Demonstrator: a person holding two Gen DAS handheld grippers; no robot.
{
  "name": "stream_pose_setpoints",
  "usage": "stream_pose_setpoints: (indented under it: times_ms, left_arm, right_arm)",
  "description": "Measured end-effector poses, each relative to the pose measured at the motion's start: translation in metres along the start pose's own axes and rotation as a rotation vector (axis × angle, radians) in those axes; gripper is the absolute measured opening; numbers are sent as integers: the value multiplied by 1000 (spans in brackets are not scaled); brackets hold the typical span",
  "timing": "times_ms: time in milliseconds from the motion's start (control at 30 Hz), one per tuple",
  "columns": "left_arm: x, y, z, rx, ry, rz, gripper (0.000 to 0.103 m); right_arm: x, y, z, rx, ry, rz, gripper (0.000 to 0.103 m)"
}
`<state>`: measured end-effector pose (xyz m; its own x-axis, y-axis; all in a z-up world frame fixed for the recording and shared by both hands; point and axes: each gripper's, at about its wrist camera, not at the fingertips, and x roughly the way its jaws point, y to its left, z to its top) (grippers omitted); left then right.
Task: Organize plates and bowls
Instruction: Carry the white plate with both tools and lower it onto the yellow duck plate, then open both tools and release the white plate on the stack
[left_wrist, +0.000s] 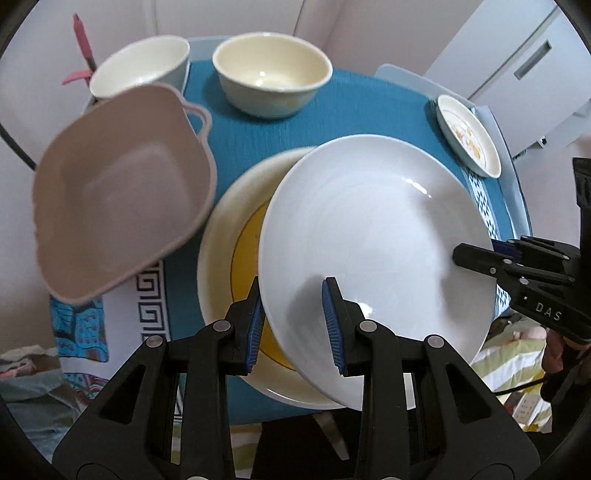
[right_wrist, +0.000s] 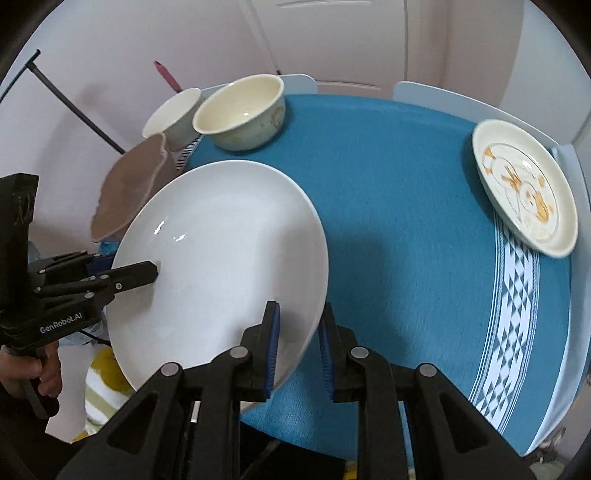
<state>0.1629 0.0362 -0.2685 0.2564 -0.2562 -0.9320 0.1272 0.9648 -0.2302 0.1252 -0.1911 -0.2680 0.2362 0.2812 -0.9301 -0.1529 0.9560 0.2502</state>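
A large white plate (left_wrist: 373, 251) is held tilted above a cream plate with a yellow centre (left_wrist: 229, 266) on the blue tablecloth. My left gripper (left_wrist: 295, 325) is shut on its near rim. My right gripper (right_wrist: 299, 350) is shut on its opposite rim, and shows at the right in the left wrist view (left_wrist: 476, 254). The white plate (right_wrist: 221, 258) fills the left of the right wrist view, where the left gripper (right_wrist: 125, 273) clamps its far edge. A pink square bowl (left_wrist: 122, 192) sits to the left.
Two cream bowls (left_wrist: 273, 74) (left_wrist: 140, 70) stand at the table's far side. A small patterned plate (right_wrist: 524, 188) lies at the right edge of the table (right_wrist: 406, 184). A wall and doors are behind.
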Motion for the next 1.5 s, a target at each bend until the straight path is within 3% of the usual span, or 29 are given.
stream_pose_setpoints:
  times_ms: [500, 800, 1033, 1500]
  left_arm:
    - [32, -6, 4, 17, 49, 17, 28]
    - [41, -24, 7, 89, 46, 122, 28]
    - [45, -46, 6, 218, 19, 282, 28]
    - [41, -54, 4, 280, -3, 422, 28]
  right_arm:
    - [6, 8, -10, 42, -22, -53, 19]
    - [6, 12, -10, 25, -21, -68, 19]
    - [9, 16, -8, 12, -20, -78, 19]
    - [23, 32, -7, -20, -32, -94, 19]
